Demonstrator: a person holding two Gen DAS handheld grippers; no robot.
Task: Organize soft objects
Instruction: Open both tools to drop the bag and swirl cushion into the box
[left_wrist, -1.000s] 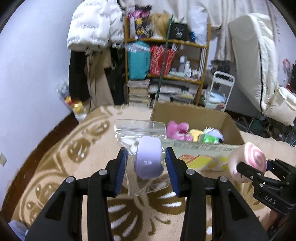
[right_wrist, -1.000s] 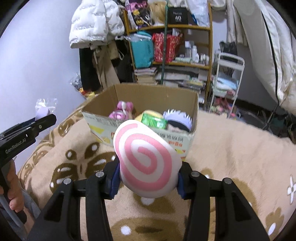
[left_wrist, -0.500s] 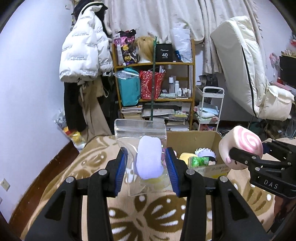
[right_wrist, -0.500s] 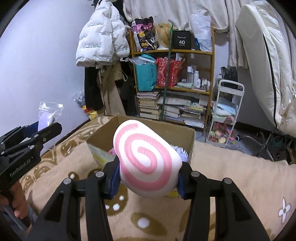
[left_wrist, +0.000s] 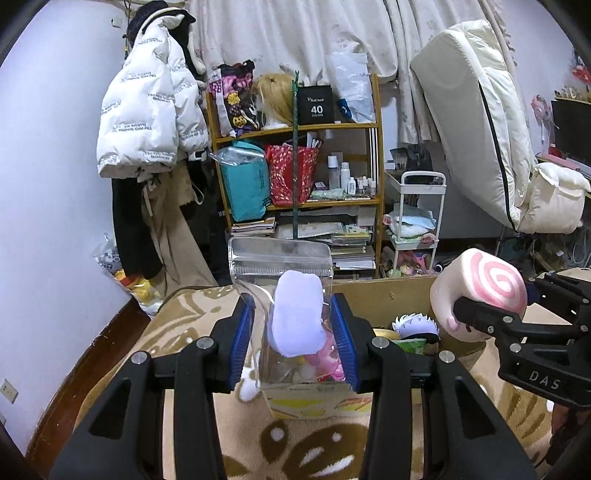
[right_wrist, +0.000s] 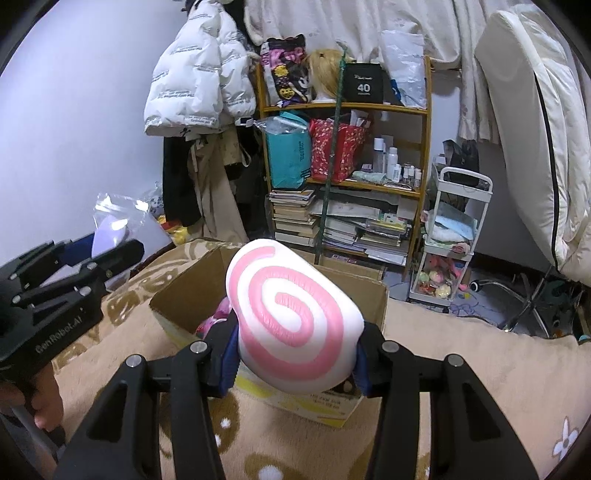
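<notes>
My left gripper (left_wrist: 293, 339) is shut on a clear zip bag (left_wrist: 280, 266) with a lilac soft toy (left_wrist: 295, 314) inside, held up in front of an open cardboard box (left_wrist: 391, 291). My right gripper (right_wrist: 293, 350) is shut on a white squishy with a pink swirl (right_wrist: 291, 317), held above the same box (right_wrist: 184, 291). The squishy also shows in the left wrist view (left_wrist: 480, 295), right of the bag. The box holds soft toys: a pink one (left_wrist: 330, 363), a white spiky-haired one (left_wrist: 415, 325) and a green packet (left_wrist: 413, 345).
The box stands on a beige blanket with brown patterns (right_wrist: 461, 369). Behind it are a crowded wooden shelf (left_wrist: 295, 177), a white trolley (left_wrist: 417, 221), hanging coats (left_wrist: 147, 122) and a cream mattress (left_wrist: 480, 140) leaning on the wall.
Both grippers have risen and tilted up with their objects held. The box now sits lower in both views, and more of the shelf and wall shows.
</notes>
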